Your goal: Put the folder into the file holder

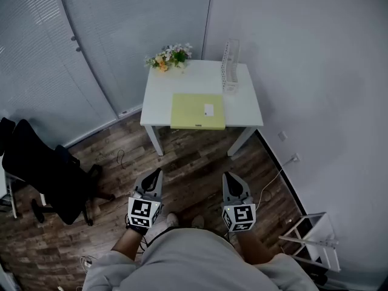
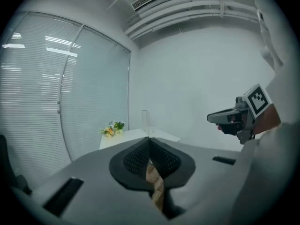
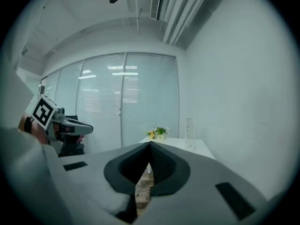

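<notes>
A pale yellow folder [image 1: 197,111] lies flat at the front edge of a white table [image 1: 162,96]. A clear file holder [image 1: 230,65] stands upright at the table's right side; it also shows as the file holder [image 2: 146,121] and the file holder [image 3: 189,132]. My left gripper [image 1: 156,176] and right gripper [image 1: 231,179] hover over the wooden floor, well short of the table. Both are shut with nothing between the jaws, tips meeting in each gripper view: left gripper [image 2: 150,142], right gripper [image 3: 150,146].
A bunch of flowers [image 1: 170,56] sits at the table's back left corner. A black office chair [image 1: 45,171] stands at the left. Glass walls with blinds run behind the table. A white rack [image 1: 315,238] and a cable on the floor [image 1: 270,187] are at the right wall.
</notes>
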`<state>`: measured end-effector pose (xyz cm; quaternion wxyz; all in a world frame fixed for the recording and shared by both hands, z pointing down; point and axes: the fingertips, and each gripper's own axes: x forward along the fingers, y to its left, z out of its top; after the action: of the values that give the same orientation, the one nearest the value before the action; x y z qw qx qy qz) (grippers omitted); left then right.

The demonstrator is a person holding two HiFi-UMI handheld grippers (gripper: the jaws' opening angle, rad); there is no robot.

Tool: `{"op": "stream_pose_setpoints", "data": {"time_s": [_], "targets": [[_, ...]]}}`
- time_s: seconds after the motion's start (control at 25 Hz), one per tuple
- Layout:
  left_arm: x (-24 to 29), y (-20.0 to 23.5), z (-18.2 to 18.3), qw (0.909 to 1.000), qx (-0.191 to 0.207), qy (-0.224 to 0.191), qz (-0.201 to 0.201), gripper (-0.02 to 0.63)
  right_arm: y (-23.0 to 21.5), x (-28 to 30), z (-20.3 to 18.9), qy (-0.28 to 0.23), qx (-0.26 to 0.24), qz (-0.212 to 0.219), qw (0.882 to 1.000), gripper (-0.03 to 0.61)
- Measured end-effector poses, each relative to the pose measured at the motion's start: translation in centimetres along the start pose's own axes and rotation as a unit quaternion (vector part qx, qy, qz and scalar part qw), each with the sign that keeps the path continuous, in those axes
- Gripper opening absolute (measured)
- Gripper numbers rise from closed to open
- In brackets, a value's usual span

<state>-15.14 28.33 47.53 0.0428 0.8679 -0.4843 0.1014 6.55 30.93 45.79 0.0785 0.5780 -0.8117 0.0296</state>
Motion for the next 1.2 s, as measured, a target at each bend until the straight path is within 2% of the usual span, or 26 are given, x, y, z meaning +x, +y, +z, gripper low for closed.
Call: {"op": "stream_pose_setpoints", "data": {"time_s": [0.16,0.24,0.32,0.4,0.52,0.76,0.92,1.2], "targets": [[0.0,0.2,0.0,1.0000,0.001,-0.002,0.005,0.008,0.0,0.0,0.7,-0.019,0.008,0.007,1.000,0.018],[0.0,0.3,0.0,1.0000,0.001,-0.002,0.007,0.008,0.3,0.3,0.8,-0.023,0.013,0.022,0.999,0.257],[0.0,0.2,0.0,1.0000,0.001,-0.001,0.010,0.008,0.3,0.3,1.0,-0.032,0.007,0.024,0.999,0.346],[-0.1,0.2,-0.1,0.9999,0.002,0.001,0.012,0.008,0.0,0.0,1.5,-0.049,-0.002,0.011,0.999,0.379],[0.0,0.2,-0.5,0.9998,0.004,0.005,0.019,0.008,-0.7,0.0,1.5,-0.058,-0.002,0.001,0.998,0.382],[0.4,-0.7,-1.0,0.9991,0.005,0.021,0.038,0.008,-2.0,0.3,0.0,-0.043,-0.007,0.020,0.999,0.380],[0.7,-1.4,-1.3,0.9984,-0.001,0.013,0.055,0.008,-3.2,1.0,-0.8,-0.039,-0.009,0.032,0.999,0.380],[2.7,-0.8,-2.7,0.9981,-0.016,0.021,0.055,0.008,-4.2,3.8,-0.9,-0.032,-0.012,0.038,0.999,0.380]]}}
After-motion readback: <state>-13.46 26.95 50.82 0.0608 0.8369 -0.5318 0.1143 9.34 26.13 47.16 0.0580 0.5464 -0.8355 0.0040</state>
